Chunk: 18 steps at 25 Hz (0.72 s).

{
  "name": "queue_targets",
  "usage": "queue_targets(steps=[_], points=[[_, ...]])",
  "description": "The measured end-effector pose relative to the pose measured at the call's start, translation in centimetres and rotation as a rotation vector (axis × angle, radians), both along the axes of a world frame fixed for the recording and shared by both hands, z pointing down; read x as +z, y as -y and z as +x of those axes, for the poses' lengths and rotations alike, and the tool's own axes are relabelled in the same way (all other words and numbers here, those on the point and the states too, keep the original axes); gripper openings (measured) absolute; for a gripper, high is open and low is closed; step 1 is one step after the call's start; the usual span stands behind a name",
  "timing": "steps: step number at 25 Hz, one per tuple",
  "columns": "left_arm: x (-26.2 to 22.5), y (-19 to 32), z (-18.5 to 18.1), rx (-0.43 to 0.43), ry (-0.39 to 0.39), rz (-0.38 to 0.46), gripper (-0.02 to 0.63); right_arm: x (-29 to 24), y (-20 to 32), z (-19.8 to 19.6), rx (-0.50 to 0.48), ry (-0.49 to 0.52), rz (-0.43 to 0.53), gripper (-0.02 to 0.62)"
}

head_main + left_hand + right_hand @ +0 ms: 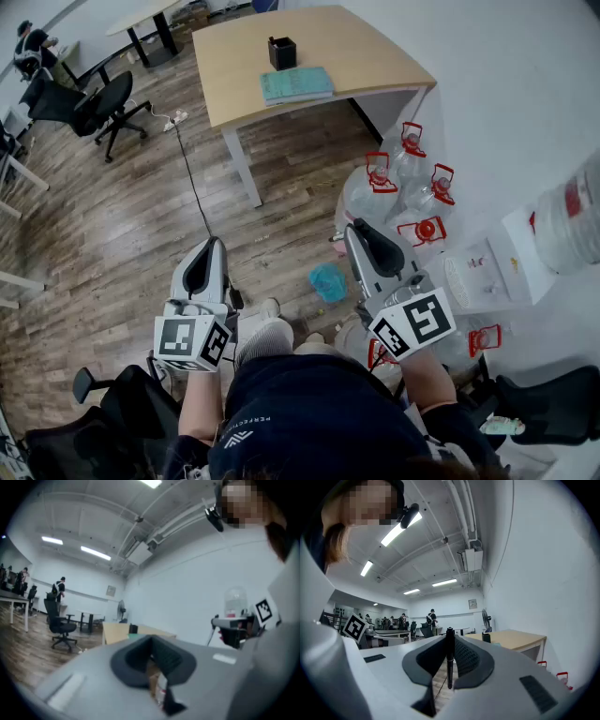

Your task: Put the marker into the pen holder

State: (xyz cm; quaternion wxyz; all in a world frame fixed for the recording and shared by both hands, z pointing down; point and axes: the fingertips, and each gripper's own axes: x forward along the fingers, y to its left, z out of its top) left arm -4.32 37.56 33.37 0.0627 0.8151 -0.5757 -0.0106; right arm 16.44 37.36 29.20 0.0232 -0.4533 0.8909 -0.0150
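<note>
Right gripper (449,641) fingers pinching black marker (449,665). Marker long axis straight up-down in right gripper view, crosswise to fingers, top end poking above them, bottom end toward wood floor (122,206). Left gripper (153,644) fingers pretty much pressed together, nothing between. Pen holder (281,52) way off on desk (375,56), near teal notebook (296,84).

The black marker (449,660) is standing straight up, long and thin. The right tongs (356,228) are squeezing it between their two jaws. The pen holder (281,52), a small black square cup, is standing upright far ahead of those tongs.
</note>
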Motion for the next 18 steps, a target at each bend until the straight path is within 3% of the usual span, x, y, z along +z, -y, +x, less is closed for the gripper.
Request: queue_targets(steps=[9,18], points=[[0.1,2.5,-1.1,0.01,0.031,0.007,0.006,1.5,3.3,-1.2,0.026,-0.025,-0.044,0.041],[0.4,6.5,-6.7,0.01,0.016,-0.004,0.006,1.2,8.2,-7.2,-0.01,-0.013,-0.056,0.041]])
